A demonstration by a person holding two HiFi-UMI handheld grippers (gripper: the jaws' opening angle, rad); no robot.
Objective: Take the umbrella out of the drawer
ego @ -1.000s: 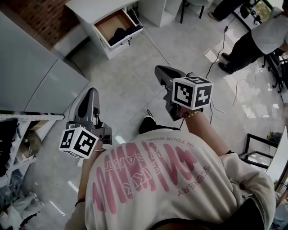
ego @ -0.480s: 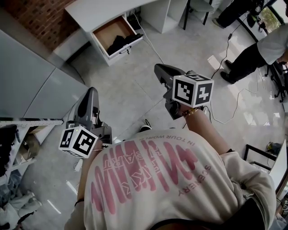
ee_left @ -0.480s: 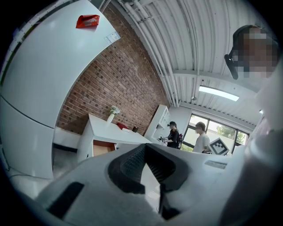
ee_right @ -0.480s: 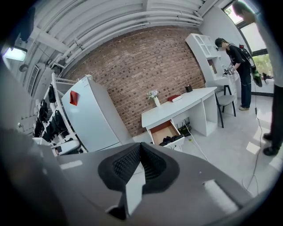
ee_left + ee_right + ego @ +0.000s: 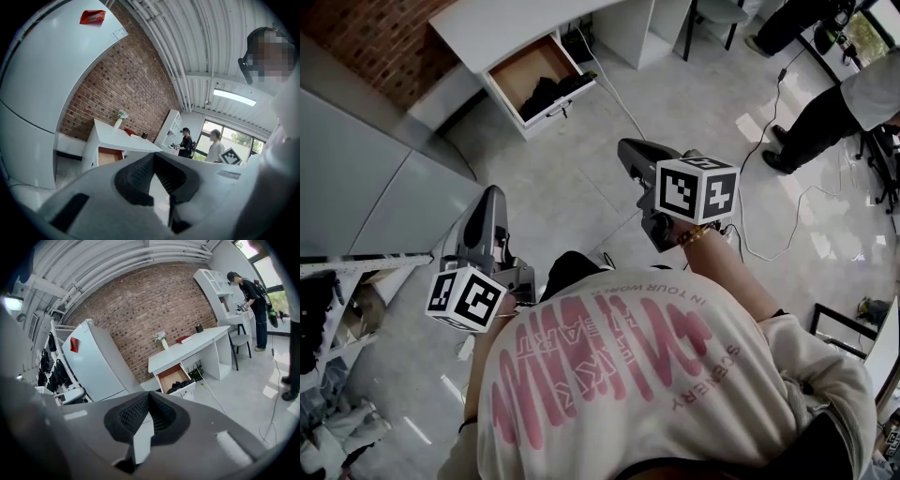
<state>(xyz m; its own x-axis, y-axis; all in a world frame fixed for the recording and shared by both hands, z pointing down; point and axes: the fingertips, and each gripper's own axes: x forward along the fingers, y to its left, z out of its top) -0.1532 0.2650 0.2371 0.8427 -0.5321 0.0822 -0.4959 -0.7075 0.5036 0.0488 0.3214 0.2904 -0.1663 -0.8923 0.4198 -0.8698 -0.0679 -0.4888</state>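
You've got a big white fridge (image 5: 93, 366) with a red sticker (image 5: 74, 344) off to your left, standing by the brick wall (image 5: 154, 305). The white desk (image 5: 197, 344) has a vase of flowers (image 5: 161, 339) and a flat red thing (image 5: 183, 339) on top, and a white cable (image 5: 213, 398) trails over the tiled floor (image 5: 562, 178) beside it. Someone in dark trousers (image 5: 811, 108) stands over on your right.

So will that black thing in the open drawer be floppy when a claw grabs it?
Probably a bit floppy: the black thing lies in a lumpy heap, like folded fabric. It likely won't roll, being bunched against the front of the drawer.
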